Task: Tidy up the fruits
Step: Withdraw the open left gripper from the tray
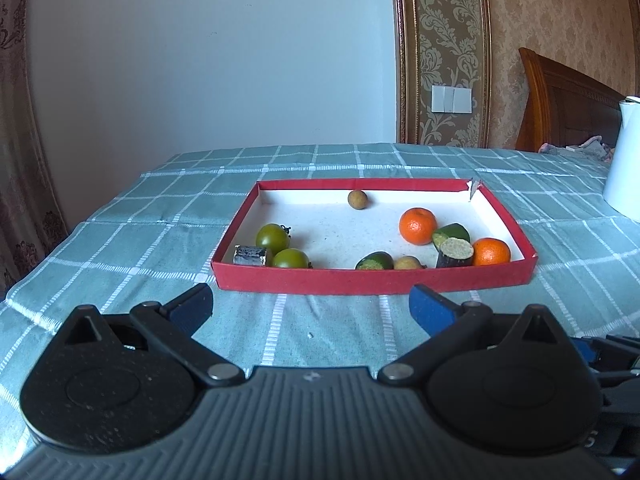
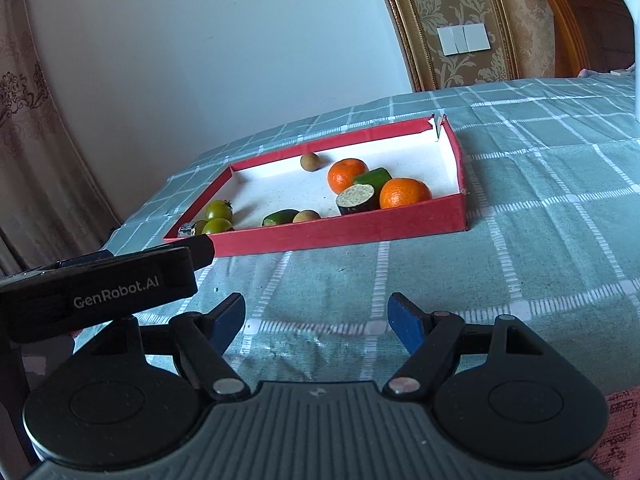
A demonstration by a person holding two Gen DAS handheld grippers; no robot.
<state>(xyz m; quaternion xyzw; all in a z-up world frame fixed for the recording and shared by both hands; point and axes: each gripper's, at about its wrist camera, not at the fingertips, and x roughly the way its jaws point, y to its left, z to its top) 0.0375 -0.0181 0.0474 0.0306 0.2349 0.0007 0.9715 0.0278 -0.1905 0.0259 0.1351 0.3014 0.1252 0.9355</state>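
A red tray (image 1: pixel 372 280) with a white floor lies on the checked cloth, also in the right wrist view (image 2: pixel 340 228). It holds two oranges (image 1: pixel 417 226) (image 1: pixel 491 251), two green tomatoes (image 1: pixel 273 238) (image 1: pixel 291 259), two brown longans (image 1: pixel 357 199) (image 1: pixel 407 263), green cucumber pieces (image 1: pixel 452 234) (image 1: pixel 375 261) and dark cut chunks (image 1: pixel 454 253) (image 1: pixel 250 255). My left gripper (image 1: pixel 310 306) is open and empty, just short of the tray's near wall. My right gripper (image 2: pixel 316 316) is open and empty, further back; the left gripper's body (image 2: pixel 104 288) shows at its left.
A white jug (image 1: pixel 624 160) stands on the cloth at the right. A wooden headboard (image 1: pixel 568 108) and patterned wall lie behind. A curtain (image 1: pixel 24 160) hangs at the left. The teal checked cloth (image 2: pixel 540 220) spreads around the tray.
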